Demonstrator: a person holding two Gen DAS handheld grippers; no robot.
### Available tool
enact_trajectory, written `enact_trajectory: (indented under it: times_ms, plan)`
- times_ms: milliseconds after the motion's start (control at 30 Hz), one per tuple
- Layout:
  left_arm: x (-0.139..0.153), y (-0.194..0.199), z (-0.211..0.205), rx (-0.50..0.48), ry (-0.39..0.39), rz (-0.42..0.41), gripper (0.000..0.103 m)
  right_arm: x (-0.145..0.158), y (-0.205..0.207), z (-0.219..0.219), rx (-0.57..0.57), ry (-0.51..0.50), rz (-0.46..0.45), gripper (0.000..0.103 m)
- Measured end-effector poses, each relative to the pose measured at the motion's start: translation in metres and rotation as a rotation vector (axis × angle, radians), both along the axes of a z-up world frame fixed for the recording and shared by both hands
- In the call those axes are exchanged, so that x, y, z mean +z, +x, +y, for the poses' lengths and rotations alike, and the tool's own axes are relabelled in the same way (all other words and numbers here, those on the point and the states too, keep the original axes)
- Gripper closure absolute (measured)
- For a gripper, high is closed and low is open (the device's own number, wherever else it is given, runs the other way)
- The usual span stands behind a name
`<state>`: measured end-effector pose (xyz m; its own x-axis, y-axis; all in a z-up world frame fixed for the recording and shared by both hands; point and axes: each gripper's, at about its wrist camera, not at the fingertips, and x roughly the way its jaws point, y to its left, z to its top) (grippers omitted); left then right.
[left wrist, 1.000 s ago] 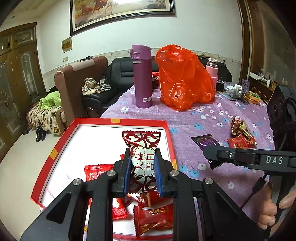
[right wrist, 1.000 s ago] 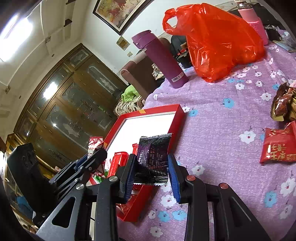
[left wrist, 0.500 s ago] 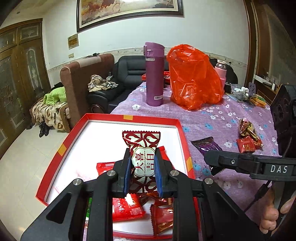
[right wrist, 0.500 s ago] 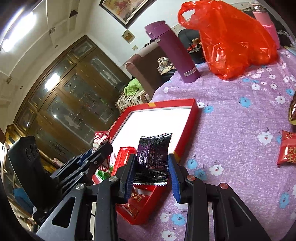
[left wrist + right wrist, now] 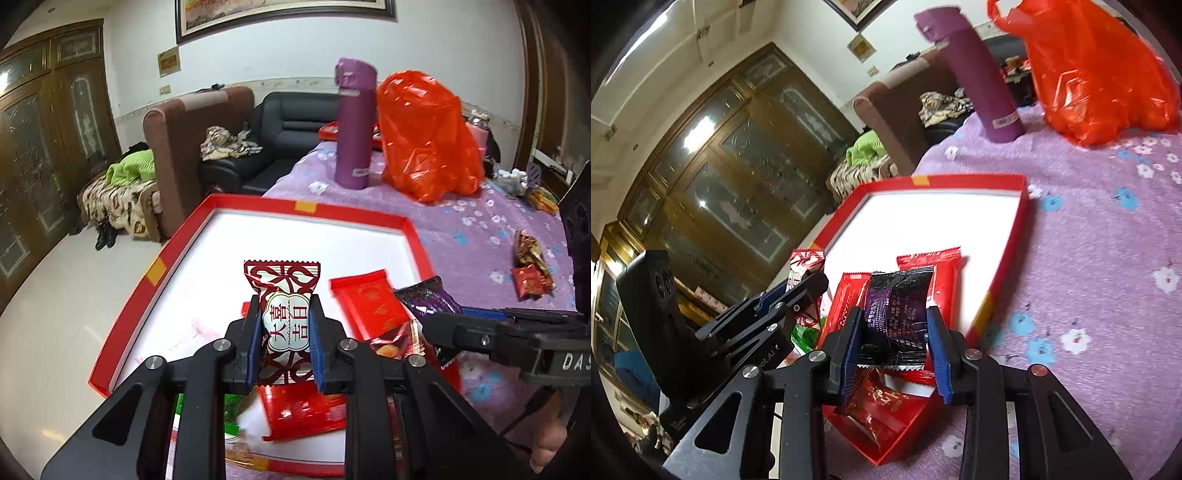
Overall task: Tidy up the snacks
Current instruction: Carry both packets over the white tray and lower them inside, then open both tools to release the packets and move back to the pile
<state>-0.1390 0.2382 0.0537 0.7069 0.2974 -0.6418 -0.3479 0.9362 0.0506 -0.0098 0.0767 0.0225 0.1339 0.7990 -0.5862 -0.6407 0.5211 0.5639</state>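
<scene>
Clamped snack packets (image 5: 284,321) above red tray (image 5: 354,214)

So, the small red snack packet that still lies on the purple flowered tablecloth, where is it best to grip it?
Grip the small red snack packet across its short width, coming from above with the jaws on its two long edges. It lies flat on the purple flowered tablecloth, and the gold-wrapped snack touches its far side, so approach from the nearer, free side.
</scene>
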Motion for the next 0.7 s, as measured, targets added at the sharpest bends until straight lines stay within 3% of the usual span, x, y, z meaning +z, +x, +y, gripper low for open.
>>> enact_trajectory:
  times_ms: [333, 500, 700]
  plan:
    - [-0.021, 0.019, 0.017, 0.037, 0.016, 0.078, 0.082, -0.015, 0.004, 0.036, 0.051, -0.092, -0.002, 0.065]
    - [-0.022, 0.037, 0.025, 0.045, 0.052, 0.102, 0.081, -0.013, 0.018, 0.056, 0.051, -0.137, -0.050, 0.065]
    - [-0.029, 0.057, 0.034, 0.087, 0.058, 0.162, 0.069, -0.013, 0.036, 0.078, 0.040, -0.188, -0.086, 0.064]
